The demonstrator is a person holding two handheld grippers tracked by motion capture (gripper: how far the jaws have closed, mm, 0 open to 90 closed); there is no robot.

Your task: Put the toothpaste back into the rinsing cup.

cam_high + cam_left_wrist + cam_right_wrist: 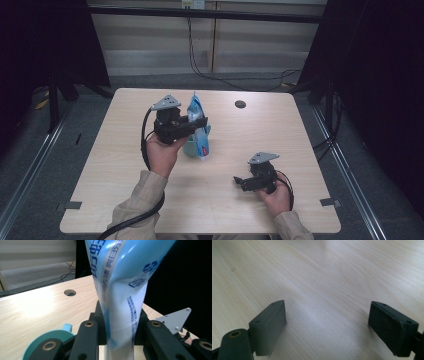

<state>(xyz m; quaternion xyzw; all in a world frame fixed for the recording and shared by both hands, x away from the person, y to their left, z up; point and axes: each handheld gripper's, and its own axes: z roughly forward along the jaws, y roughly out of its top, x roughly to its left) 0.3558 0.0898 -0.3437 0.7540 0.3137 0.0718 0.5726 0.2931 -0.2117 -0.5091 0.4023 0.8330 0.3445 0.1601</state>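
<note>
**Tube held upright over the cup, right gripper idle and wide**

The left gripper [200, 122], just above the middle of the high view, is clamped on a blue-and-white toothpaste tube [198, 125]. The tube's long axis runs nearly vertical in the frame, its crimped end up and its lower end dipping toward a teal cup [192, 146] directly beneath. In the left gripper view the tube [122, 302] rises between the black jaws, pinched flat where they press it, and the cup's rim [47, 336] shows at lower left. The next move probably turns on that alignment: the tube sits above the cup, so a straight lowering would seat it.

The right gripper [239, 181] rests low at the lower right of the high view, well apart from tube and cup, pointing left. Its jaws stand wide with nothing between them, bare wood showing past its fingers [269, 325]. The left hand is the nearer.

The light wooden table [280, 130] has a round cable hole [240, 104] toward the upper right. Beyond it lie grey floor, trailing cables and dark curtains on both sides.
</note>
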